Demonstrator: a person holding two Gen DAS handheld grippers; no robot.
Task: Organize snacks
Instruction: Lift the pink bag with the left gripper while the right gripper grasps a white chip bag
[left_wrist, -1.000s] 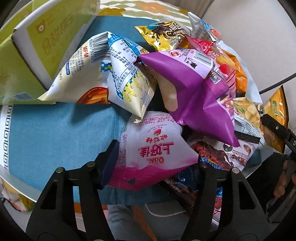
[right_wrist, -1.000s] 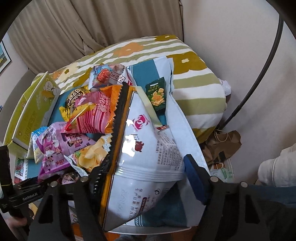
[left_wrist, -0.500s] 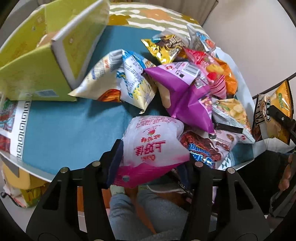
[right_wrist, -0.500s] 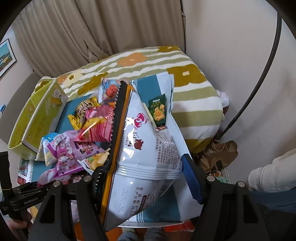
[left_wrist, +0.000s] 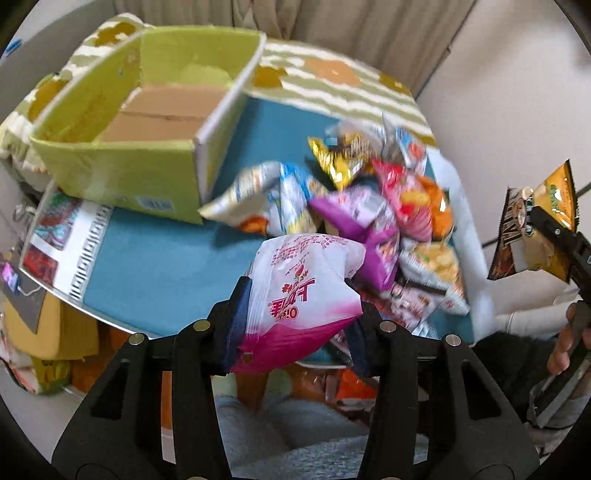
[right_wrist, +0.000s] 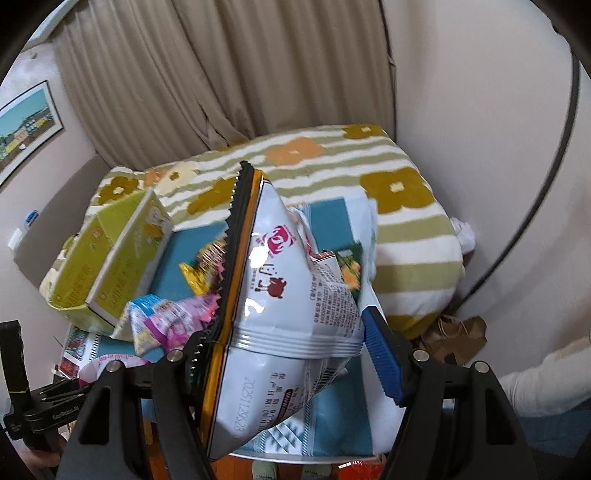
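My left gripper (left_wrist: 295, 317) is shut on a pink and white snack bag (left_wrist: 299, 291) and holds it above the table's front edge. My right gripper (right_wrist: 291, 339) is shut on a large white and orange chip bag (right_wrist: 280, 306), lifted above the table; that bag also shows at the right of the left wrist view (left_wrist: 535, 229). A pile of several snack bags (left_wrist: 373, 221) lies on the blue tablecloth (left_wrist: 155, 254). An open yellow-green cardboard box (left_wrist: 147, 122) stands at the table's back left, and it shows in the right wrist view (right_wrist: 110, 258) too.
A striped flowered cushion (right_wrist: 369, 177) lies behind the table. Beige curtains (right_wrist: 221, 74) hang at the back. A brown paper bag (right_wrist: 458, 336) lies on the floor at the right. My knees (left_wrist: 295, 435) are under the front edge.
Both grippers have risen and pulled back from the table with their bags. The open box has come fully into the left wrist view.
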